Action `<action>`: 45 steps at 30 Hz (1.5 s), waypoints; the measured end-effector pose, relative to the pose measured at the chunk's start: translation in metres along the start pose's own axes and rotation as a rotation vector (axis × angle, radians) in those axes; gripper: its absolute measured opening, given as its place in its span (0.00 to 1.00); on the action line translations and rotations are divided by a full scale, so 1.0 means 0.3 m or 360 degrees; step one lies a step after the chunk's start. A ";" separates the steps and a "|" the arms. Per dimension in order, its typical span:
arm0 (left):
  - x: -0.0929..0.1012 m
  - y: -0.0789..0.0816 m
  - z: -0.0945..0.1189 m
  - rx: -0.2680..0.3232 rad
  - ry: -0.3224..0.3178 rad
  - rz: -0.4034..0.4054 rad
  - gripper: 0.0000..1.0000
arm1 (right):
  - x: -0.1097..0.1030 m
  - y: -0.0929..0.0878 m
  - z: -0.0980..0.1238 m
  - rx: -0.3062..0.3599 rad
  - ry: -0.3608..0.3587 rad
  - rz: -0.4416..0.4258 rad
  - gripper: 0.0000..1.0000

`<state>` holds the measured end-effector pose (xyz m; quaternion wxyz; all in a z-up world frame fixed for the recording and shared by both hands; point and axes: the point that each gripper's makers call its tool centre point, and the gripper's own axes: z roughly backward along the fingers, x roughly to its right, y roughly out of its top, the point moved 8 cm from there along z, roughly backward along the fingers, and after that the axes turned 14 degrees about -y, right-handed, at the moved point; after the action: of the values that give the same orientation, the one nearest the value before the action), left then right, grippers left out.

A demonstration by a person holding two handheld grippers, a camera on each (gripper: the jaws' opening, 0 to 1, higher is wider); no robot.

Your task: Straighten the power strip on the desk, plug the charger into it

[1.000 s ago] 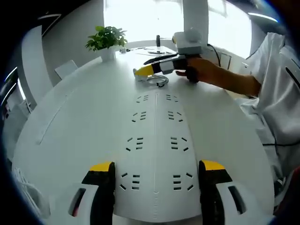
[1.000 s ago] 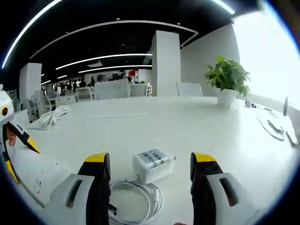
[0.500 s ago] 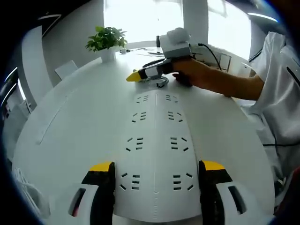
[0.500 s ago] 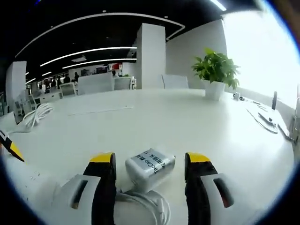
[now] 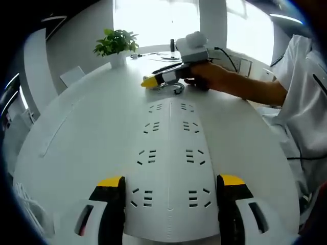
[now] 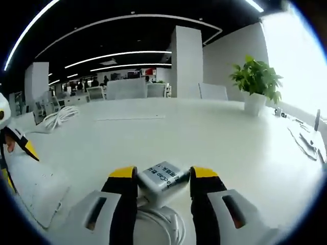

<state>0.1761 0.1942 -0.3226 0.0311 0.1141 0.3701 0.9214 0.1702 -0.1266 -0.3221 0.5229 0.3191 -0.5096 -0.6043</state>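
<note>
With my right gripper (image 6: pixel 163 175) closed flat on the 2 sides of the charger (image 6: pixel 164 179) on the desk (image 6: pixel 204 132), I judge this light, rigid, smooth block slippery, while my open left gripper (image 5: pixel 170 182) straddles the power strip (image 5: pixel 170 153).

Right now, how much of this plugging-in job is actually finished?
The power strip lies lengthwise between the left gripper's open fingers, so straightening looks done or nearly so. In hand: the right gripper has its fingers closed on the white charger, its cable coiled below. Left: carrying the charger over and plugging it in.
</note>
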 end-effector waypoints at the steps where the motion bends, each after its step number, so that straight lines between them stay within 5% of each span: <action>1: 0.000 0.000 0.000 -0.0001 0.0000 0.0000 0.74 | 0.000 0.000 -0.002 0.0006 0.0043 0.0032 0.40; 17: -0.001 0.000 0.001 -0.0006 0.0006 0.0008 0.74 | 0.022 -0.013 -0.016 0.0144 0.0853 0.0185 0.40; 28: 0.001 -0.001 0.000 -0.0007 0.0013 0.0018 0.74 | 0.030 -0.006 -0.061 0.0142 0.1431 0.0224 0.40; 41: 0.004 -0.001 0.000 -0.0014 0.0025 0.0036 0.74 | -0.005 -0.007 -0.037 0.0209 0.1825 0.0445 0.40; 45: 0.006 0.000 -0.001 -0.0014 0.0028 0.0042 0.74 | -0.008 -0.010 -0.034 0.0219 0.1842 0.0465 0.40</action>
<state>0.1742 0.1944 -0.3225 0.0163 0.1106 0.3647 0.9244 0.1792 -0.1274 -0.3279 0.7711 0.5560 -0.2186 -0.2200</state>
